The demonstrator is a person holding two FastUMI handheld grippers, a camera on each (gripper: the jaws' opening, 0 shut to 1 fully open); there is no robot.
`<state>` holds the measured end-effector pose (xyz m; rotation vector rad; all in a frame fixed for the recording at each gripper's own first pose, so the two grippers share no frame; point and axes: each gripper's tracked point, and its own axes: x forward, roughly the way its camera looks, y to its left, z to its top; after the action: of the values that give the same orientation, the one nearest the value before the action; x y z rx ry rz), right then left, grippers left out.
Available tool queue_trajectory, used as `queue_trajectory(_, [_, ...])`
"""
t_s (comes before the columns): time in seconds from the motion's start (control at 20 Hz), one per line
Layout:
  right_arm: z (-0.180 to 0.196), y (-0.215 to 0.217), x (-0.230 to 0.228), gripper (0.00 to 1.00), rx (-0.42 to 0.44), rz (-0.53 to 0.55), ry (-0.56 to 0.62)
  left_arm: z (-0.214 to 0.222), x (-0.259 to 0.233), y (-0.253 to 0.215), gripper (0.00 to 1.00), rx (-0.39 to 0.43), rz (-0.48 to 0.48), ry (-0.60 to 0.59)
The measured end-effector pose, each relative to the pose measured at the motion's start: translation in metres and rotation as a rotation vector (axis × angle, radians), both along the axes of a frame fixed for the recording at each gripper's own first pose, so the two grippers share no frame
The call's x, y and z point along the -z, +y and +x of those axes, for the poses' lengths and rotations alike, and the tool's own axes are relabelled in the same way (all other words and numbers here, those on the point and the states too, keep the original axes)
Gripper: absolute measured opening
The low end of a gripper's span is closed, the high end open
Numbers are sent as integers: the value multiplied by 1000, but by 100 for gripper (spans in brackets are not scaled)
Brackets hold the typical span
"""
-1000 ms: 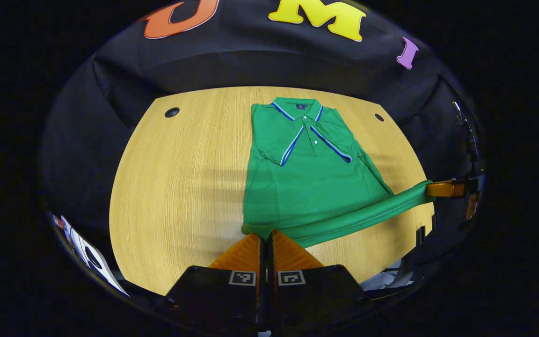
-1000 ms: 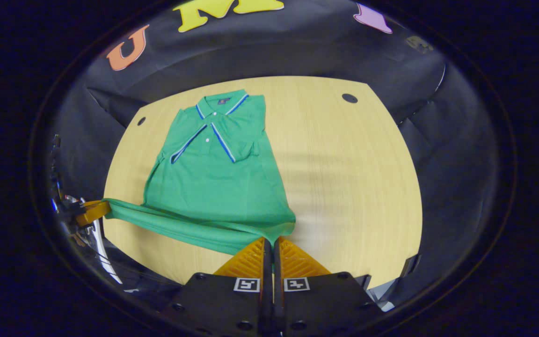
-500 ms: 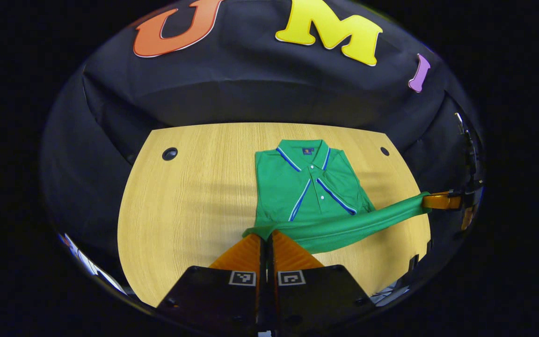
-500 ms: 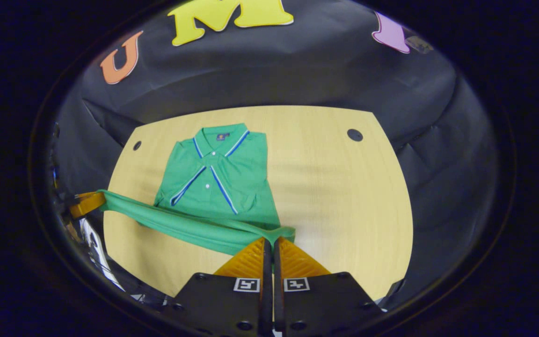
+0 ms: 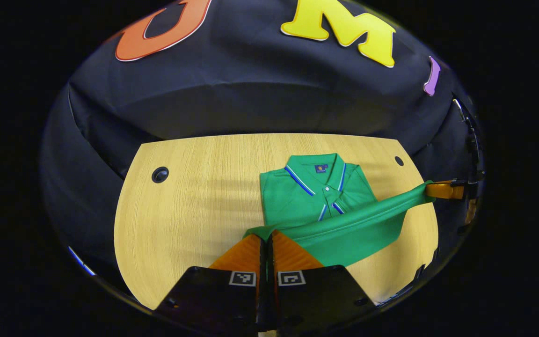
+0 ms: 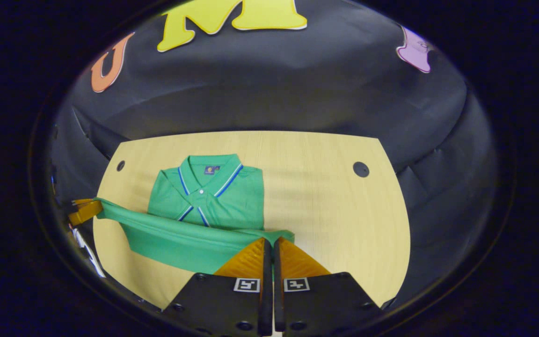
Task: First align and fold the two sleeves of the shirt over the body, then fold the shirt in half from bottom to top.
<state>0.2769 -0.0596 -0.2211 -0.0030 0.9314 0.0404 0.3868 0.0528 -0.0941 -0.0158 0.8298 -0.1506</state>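
Left gripper (image 5: 265,236) is clamped tight on one bottom corner of the green shirt (image 5: 316,194); right gripper (image 6: 269,241) pinches the other corner, fingers closed on cloth; the hem hangs stretched between them, lifted above the wooden table (image 5: 194,206); the collar end lies flat on the table, sleeves folded over the body.
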Motion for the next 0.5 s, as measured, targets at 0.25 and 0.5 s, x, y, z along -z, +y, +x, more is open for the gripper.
queue_trajectory(0.25, [62,7,24,4,17,-13,-33,63,25,8,3,-3,3,-19])
queue_trajectory(0.5, [107,10,60,4,46,-3,-40,110,59,9,3,16,21,-25])
